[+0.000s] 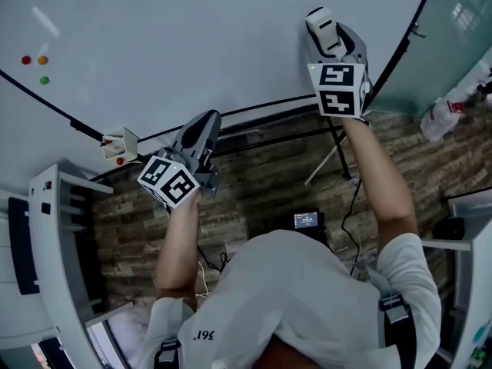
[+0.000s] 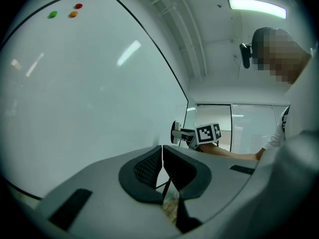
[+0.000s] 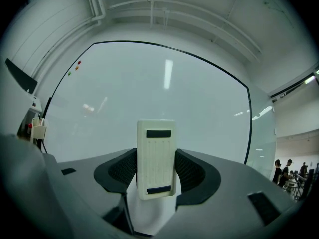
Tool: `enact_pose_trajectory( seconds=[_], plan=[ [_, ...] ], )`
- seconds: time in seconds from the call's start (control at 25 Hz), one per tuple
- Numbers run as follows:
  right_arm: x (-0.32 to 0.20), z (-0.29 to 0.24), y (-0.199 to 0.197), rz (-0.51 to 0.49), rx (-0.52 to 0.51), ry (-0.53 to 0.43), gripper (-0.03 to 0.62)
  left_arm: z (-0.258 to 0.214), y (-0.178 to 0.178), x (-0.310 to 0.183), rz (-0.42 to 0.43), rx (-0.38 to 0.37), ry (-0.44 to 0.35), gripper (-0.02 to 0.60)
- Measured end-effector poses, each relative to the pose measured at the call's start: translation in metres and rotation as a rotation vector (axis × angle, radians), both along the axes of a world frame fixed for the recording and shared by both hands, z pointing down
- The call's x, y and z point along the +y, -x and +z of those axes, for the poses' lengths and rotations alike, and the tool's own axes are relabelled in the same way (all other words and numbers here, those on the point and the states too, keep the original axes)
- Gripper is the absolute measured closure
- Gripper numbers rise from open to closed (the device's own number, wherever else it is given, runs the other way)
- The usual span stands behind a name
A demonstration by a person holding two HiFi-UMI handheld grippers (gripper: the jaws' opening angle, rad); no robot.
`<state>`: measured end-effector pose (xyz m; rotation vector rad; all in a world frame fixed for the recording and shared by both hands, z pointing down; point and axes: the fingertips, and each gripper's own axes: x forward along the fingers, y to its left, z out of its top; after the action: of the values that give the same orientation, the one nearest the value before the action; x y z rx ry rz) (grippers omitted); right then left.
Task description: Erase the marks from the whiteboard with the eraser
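The right gripper [image 3: 156, 172] was clenched on the eraser [image 3: 156, 156], held upright before the whiteboard [image 1: 192, 44] near its lower right edge — whether it touched the board could not be told. The left gripper [image 2: 162, 169] hung just below the whiteboard's bottom edge, jaws pressed together on nothing. Three coloured magnets [image 1: 34, 64] sat near the whiteboard's left end.
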<state>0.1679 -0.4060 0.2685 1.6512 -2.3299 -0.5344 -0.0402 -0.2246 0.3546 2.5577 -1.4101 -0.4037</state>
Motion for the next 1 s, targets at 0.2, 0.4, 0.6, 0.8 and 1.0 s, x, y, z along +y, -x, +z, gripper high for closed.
enact_pose_trajectory(
  seconds=[0.2, 0.4, 0.6, 0.8, 1.0],
  plan=[
    [0.044, 0.005, 0.016, -0.011, -0.035, 0.016, 0.336, 0.001, 0.017, 0.033, 0.030, -0.010, -0.006, 0.569],
    [0.091, 0.015, 0.032, -0.028, -0.071, 0.036, 0.336, 0.002, 0.034, 0.066, 0.047, 0.009, -0.008, 0.569],
    [0.131, 0.023, 0.041, -0.030, -0.095, 0.040, 0.336, 0.007, 0.042, 0.094, 0.075, 0.031, -0.004, 0.569],
    [0.162, 0.032, 0.047, -0.036, -0.111, 0.046, 0.336, 0.015, 0.047, 0.120, 0.093, 0.037, -0.001, 0.569],
    [0.194, 0.050, 0.050, -0.044, -0.129, 0.083, 0.336, 0.026, 0.049, 0.144, 0.107, 0.052, 0.013, 0.569]
  ],
)
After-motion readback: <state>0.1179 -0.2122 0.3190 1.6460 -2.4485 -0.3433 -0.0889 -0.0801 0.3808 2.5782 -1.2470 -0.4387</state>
